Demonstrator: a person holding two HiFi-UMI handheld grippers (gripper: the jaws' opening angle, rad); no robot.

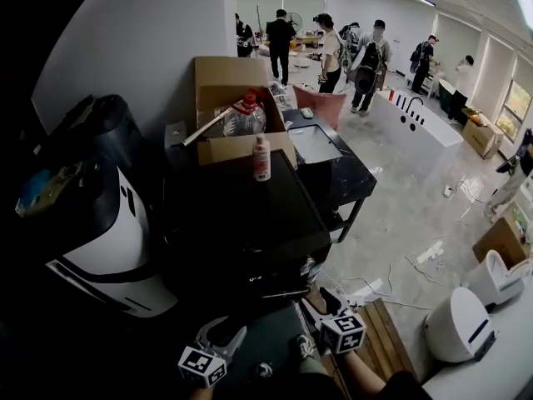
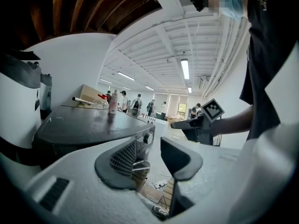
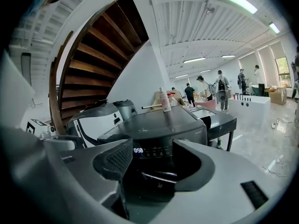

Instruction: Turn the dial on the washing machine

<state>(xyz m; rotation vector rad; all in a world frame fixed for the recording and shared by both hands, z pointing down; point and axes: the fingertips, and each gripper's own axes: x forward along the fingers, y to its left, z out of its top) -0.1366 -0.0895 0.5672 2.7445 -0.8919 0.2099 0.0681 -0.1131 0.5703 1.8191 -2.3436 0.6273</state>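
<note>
The black washing machine (image 1: 241, 215) stands in the middle of the head view, its control panel facing me. In the left gripper view its round dial (image 2: 148, 138) sits at the right end of the front panel, beyond the jaws and apart from them. My left gripper (image 2: 149, 164) is open with nothing between its fingers; from above it shows low down (image 1: 223, 333). My right gripper (image 1: 315, 304) hangs close before the machine's front right corner. It (image 3: 149, 164) is open too, framing the lit display (image 3: 138, 150); the dial is not visible there.
A pink bottle (image 1: 261, 158) stands on the washer's lid before an open cardboard box (image 1: 229, 86). A black table (image 1: 333, 165) is behind on the right, a white and black appliance (image 1: 100, 223) on the left. Cables, a wooden pallet (image 1: 383, 332) and white machines (image 1: 458, 323) lie right. People stand far back.
</note>
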